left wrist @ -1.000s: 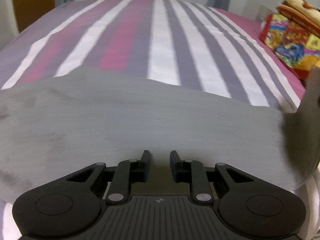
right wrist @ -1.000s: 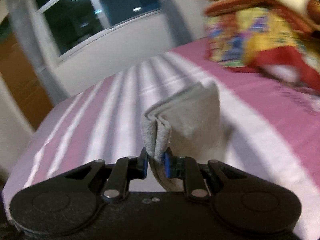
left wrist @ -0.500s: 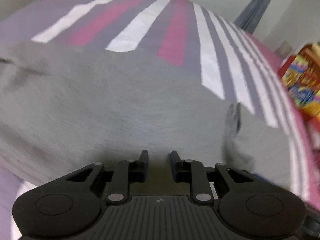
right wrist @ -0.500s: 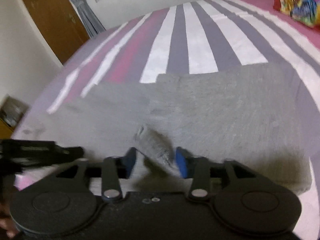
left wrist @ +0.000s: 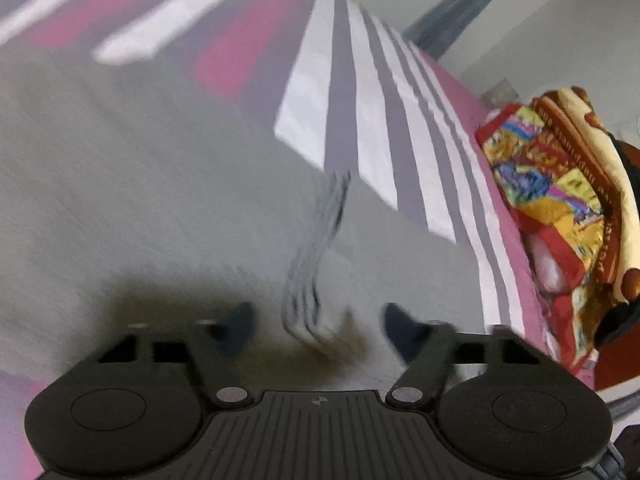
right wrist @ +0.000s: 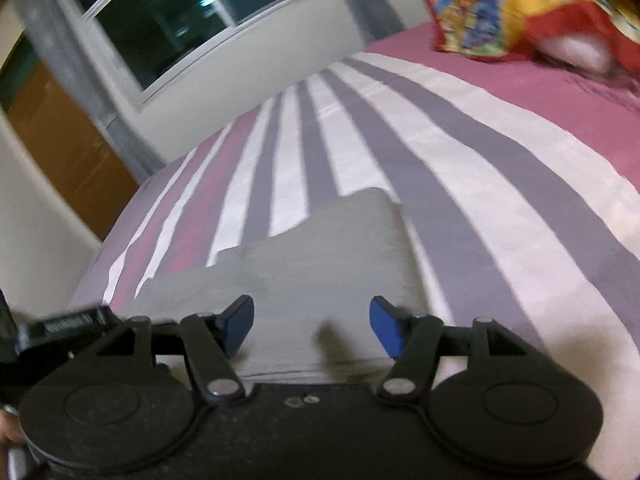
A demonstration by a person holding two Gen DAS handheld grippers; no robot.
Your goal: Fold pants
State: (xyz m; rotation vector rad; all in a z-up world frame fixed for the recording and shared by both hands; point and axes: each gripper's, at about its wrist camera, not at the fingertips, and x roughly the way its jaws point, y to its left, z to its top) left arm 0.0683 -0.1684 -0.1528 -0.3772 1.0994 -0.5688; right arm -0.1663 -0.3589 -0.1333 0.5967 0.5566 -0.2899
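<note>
The grey pants [left wrist: 160,184] lie folded on the striped bed sheet. In the left wrist view a ribbed folded edge [left wrist: 316,256] of the pants runs toward my left gripper [left wrist: 316,324], which is open just above the fabric. In the right wrist view the pants [right wrist: 320,264] lie flat as a stacked grey rectangle. My right gripper [right wrist: 312,326] is open over their near edge and holds nothing. The body of the left gripper [right wrist: 68,322] shows at the left edge of the right wrist view.
The bed sheet [right wrist: 460,168] has pink, grey and white stripes. A colourful folded blanket [left wrist: 560,208] lies at the right side of the bed, also in the right wrist view [right wrist: 520,12]. A window [right wrist: 180,16] and a brown door [right wrist: 68,152] stand beyond the bed.
My right gripper has let go of the pants edge and opened wide; the pants now lie flat. My left gripper has opened too and turned to the right.
</note>
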